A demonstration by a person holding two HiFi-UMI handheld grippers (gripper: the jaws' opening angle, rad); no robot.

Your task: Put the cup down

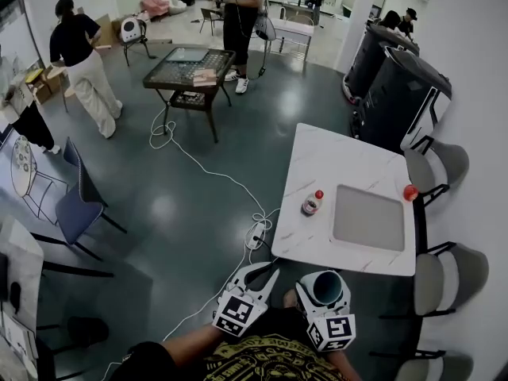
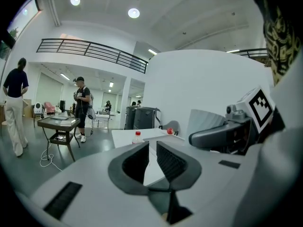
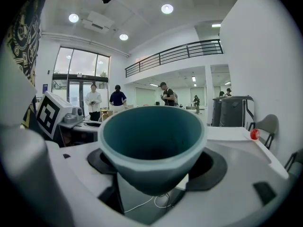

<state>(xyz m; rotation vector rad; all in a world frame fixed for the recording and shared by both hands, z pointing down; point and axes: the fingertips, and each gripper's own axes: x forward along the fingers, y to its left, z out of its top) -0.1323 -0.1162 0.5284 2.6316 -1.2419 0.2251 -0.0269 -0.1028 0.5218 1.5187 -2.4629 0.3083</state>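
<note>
A teal cup [image 1: 325, 286] stands upright between the fingers of my right gripper [image 1: 324, 289], which is shut on it just short of the near edge of the white marble table [image 1: 333, 165]. In the right gripper view the cup [image 3: 151, 145] fills the middle, its mouth open upward, with the right gripper [image 3: 154, 163] clamped on its lower body. My left gripper [image 1: 266, 272] hangs beside it on the left, over the floor. Its dark pads [image 2: 171, 162] stand almost together with nothing between them, and the left gripper [image 2: 151, 155] points toward the table.
On the table lie a grey mat [image 1: 369, 217], a small red-capped bottle [image 1: 311, 205] and a red ball [image 1: 409, 192]. Grey chairs [image 1: 448, 280] line its right side. A white cable with a power strip [image 1: 255, 235] crosses the floor. Several people and a dark glass table [image 1: 186, 66] stand farther off.
</note>
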